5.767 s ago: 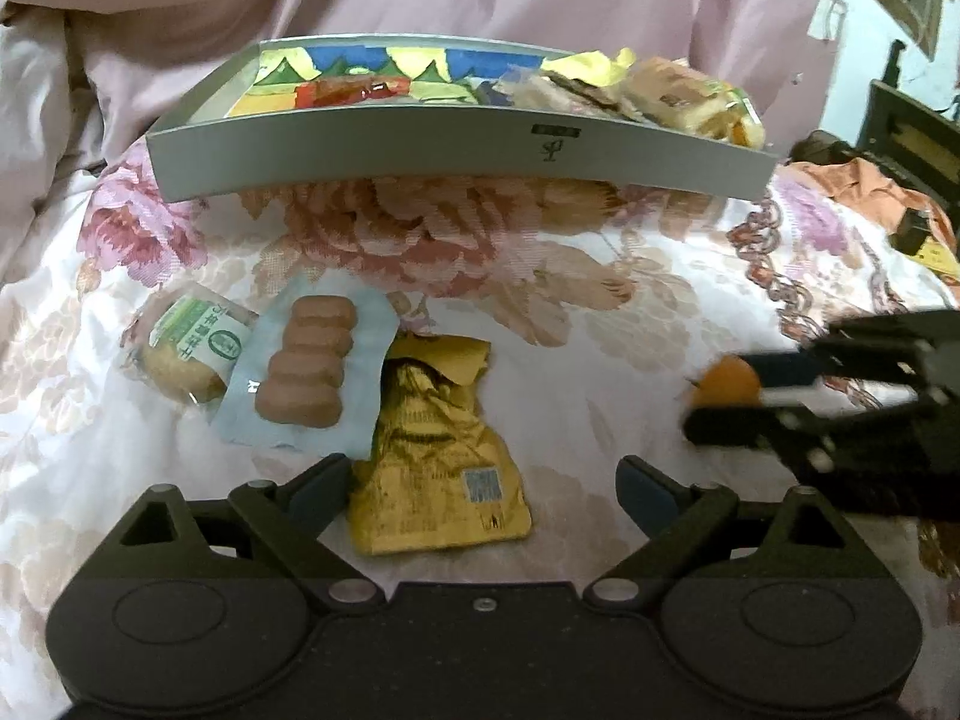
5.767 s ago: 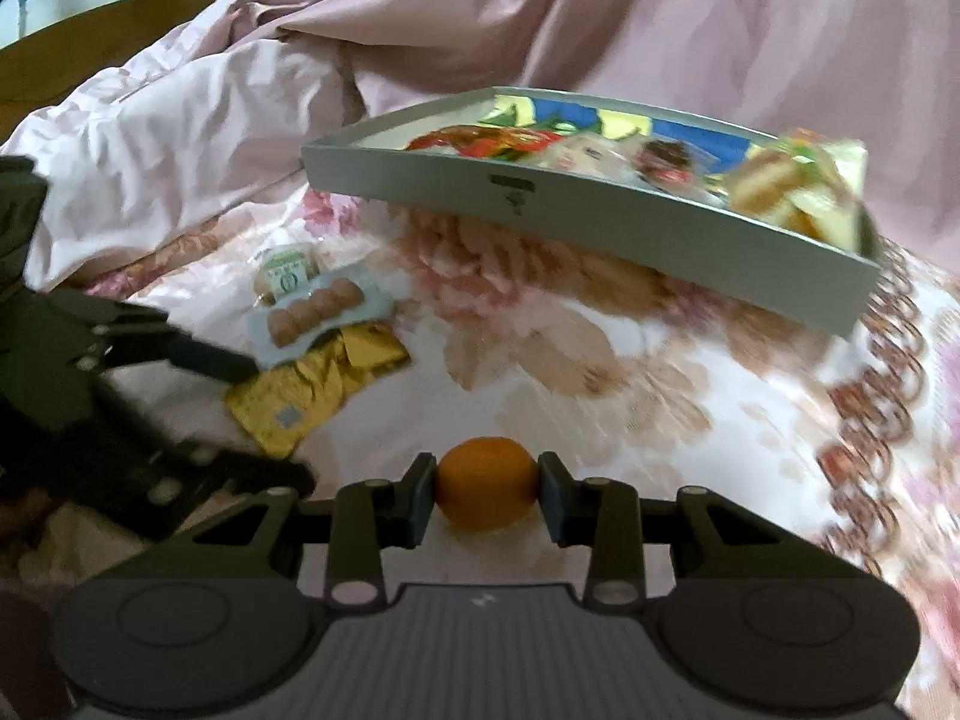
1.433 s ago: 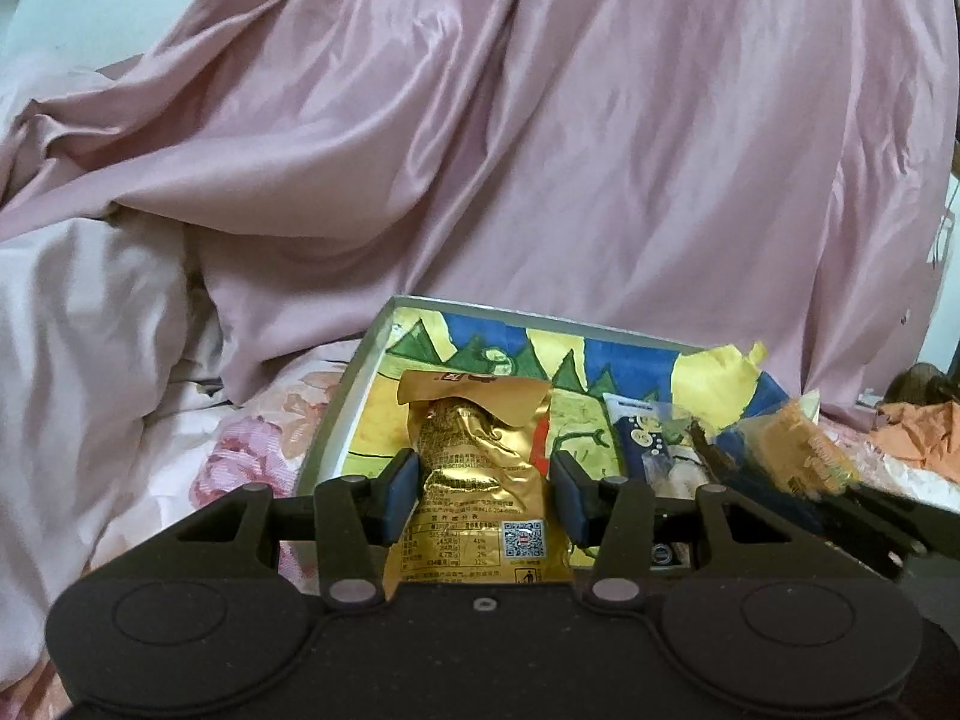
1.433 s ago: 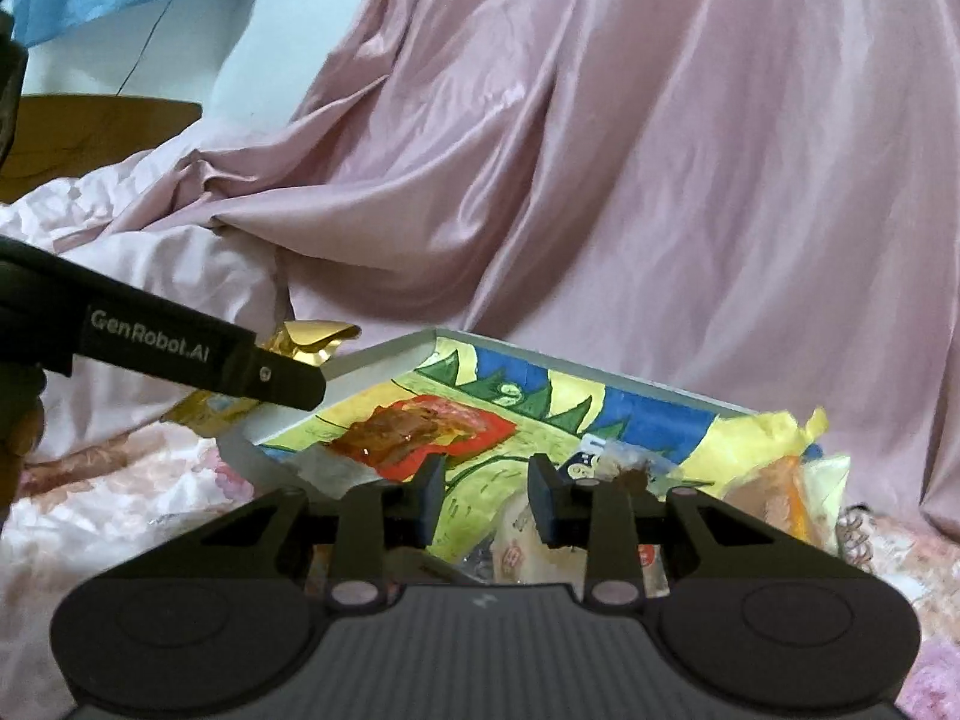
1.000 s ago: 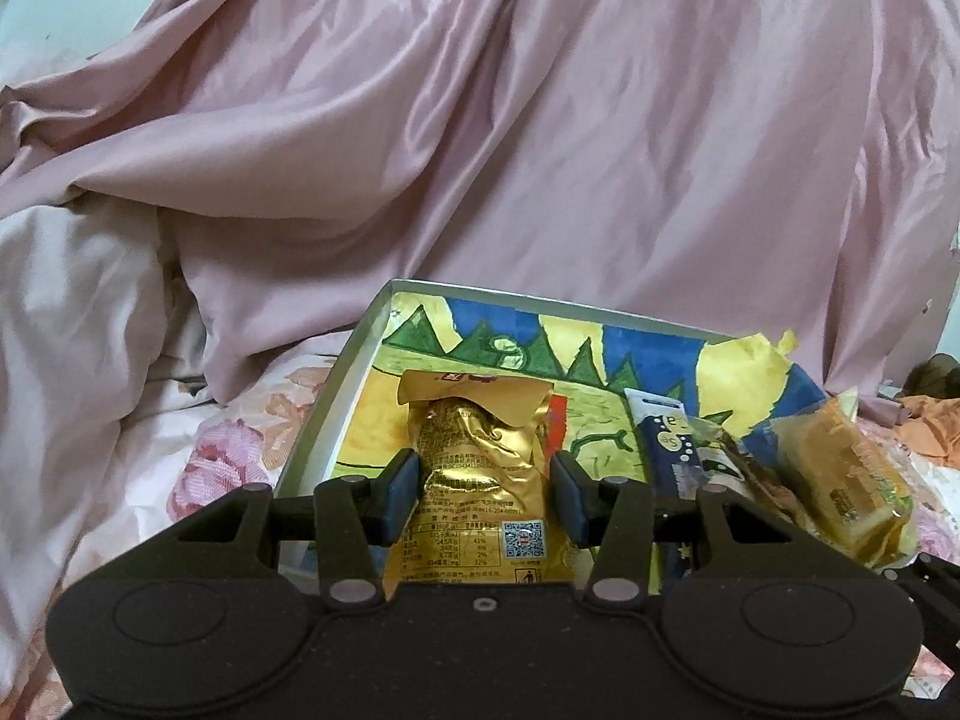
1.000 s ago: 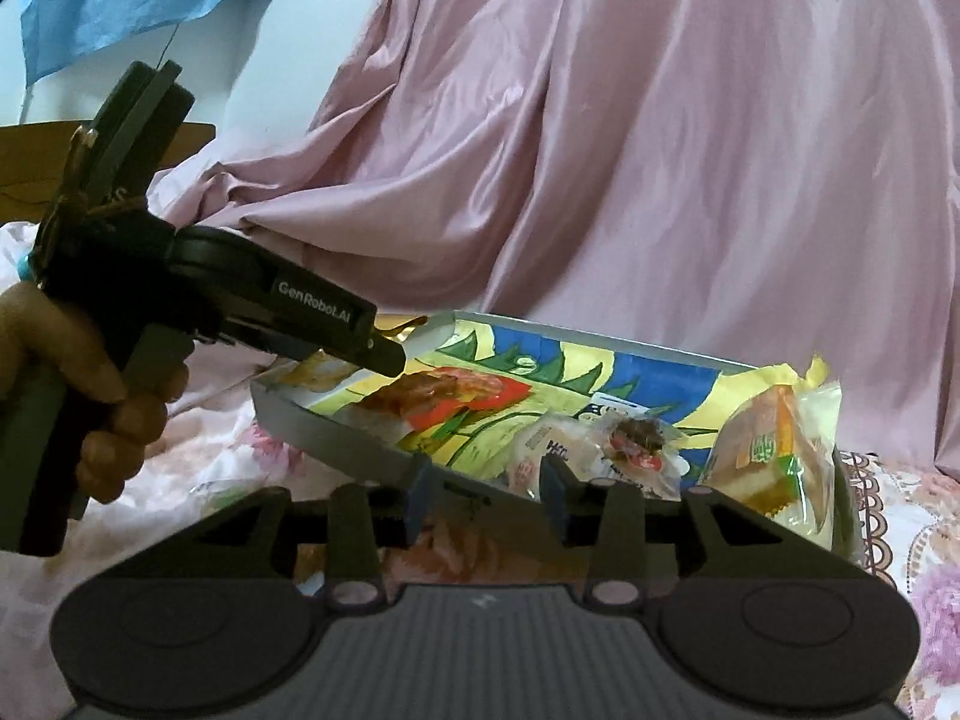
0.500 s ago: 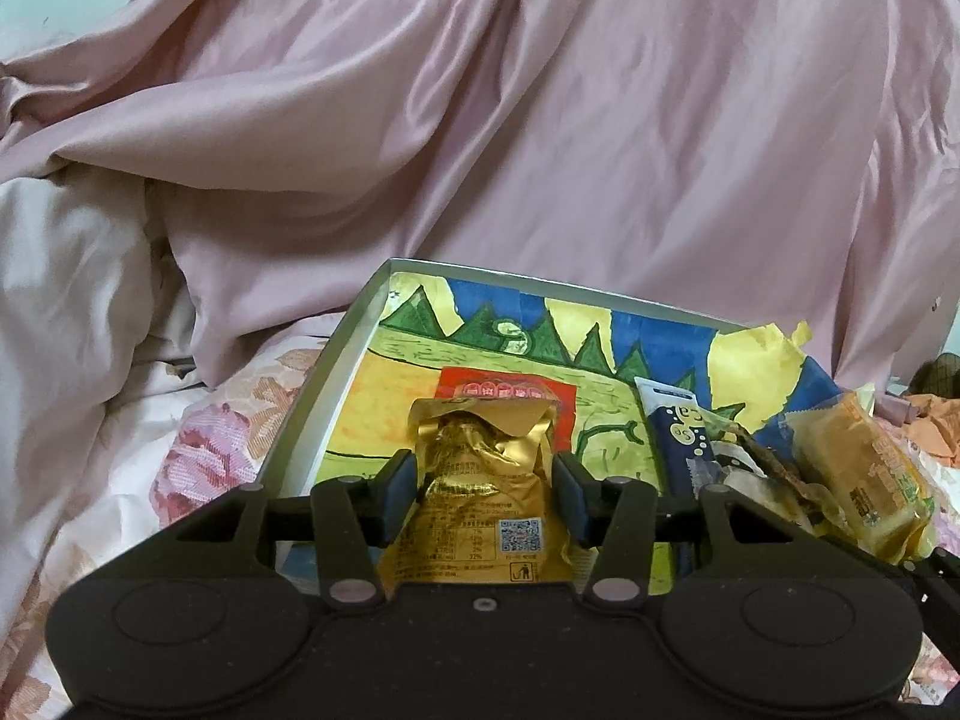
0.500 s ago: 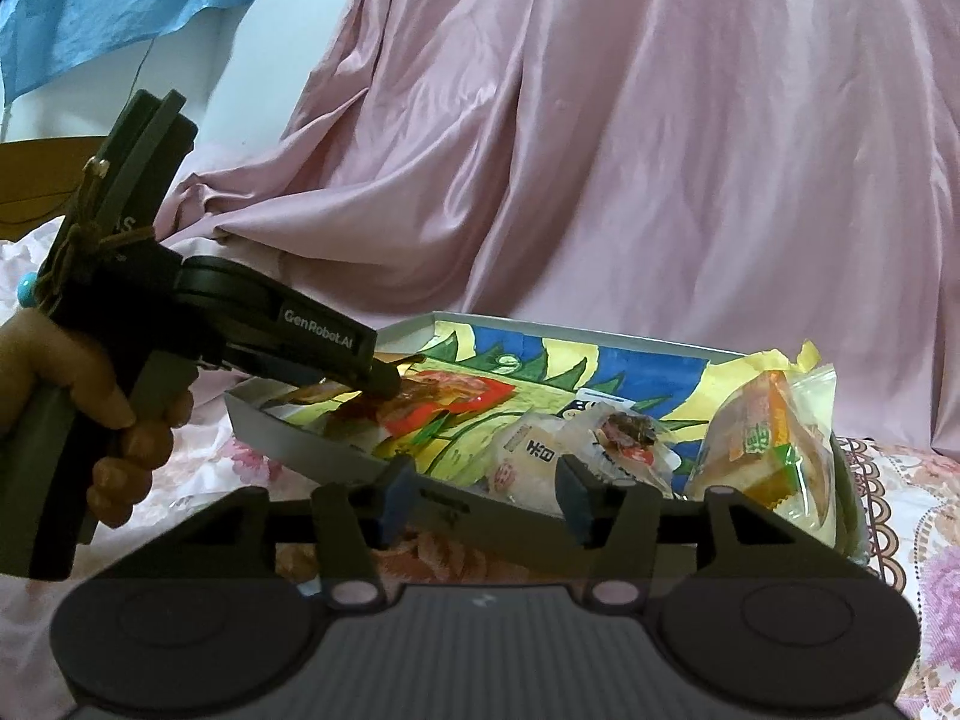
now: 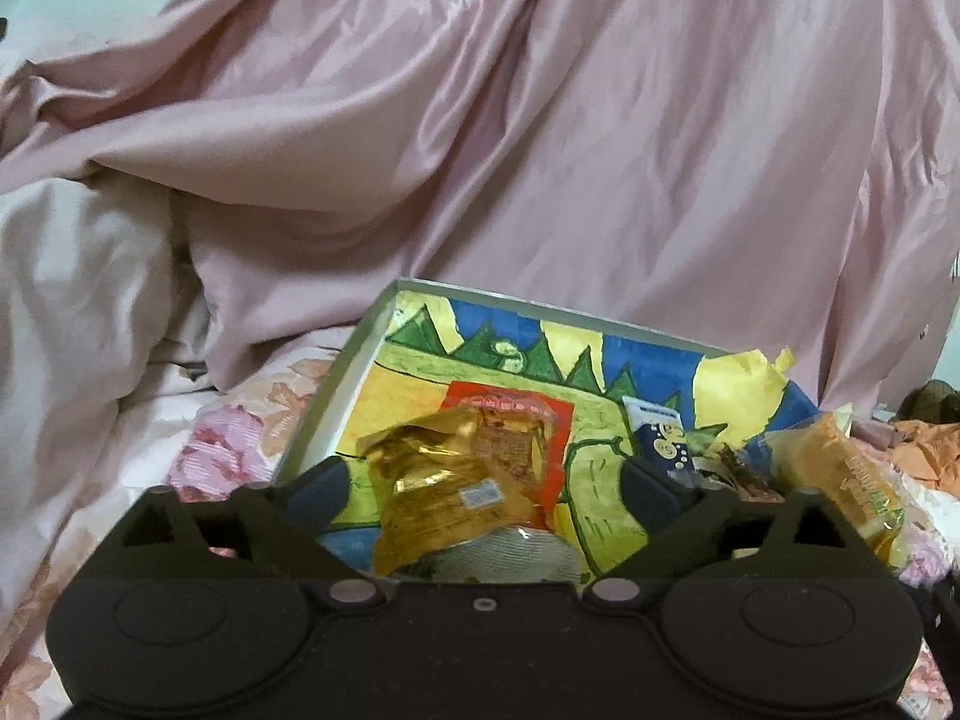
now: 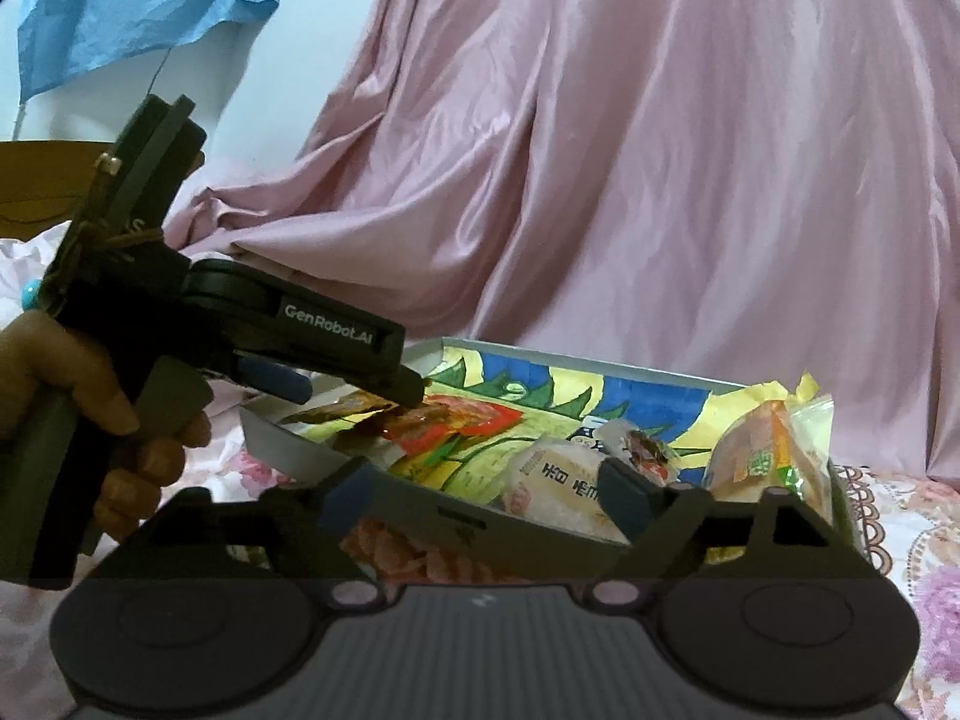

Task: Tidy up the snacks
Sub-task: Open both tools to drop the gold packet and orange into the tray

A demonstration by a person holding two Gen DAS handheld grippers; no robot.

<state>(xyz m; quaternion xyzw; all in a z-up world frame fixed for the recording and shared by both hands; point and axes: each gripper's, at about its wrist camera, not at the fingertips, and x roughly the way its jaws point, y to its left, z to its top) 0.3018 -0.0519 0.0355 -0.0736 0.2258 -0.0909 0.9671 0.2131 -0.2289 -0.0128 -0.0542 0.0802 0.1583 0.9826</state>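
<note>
— Gold crinkled foil snack pouch (image 9: 462,480), where?
— In grey box w/ colourful painted lining (image 9: 354,384), slumped betw. left gripper (image 9: 483,483) jaws, which just spread wide; pads clear of it.
— Right gripper (image 10: 486,495)?
— Also just opened, empty, near box front wall.

Just opened wide on the left gripper (image 9: 483,483), so the gold snack packet (image 9: 456,483) now slumps loose inside the box (image 9: 354,396), no longer pinched. Right gripper (image 10: 483,489) just spread open too, nothing between.
</note>
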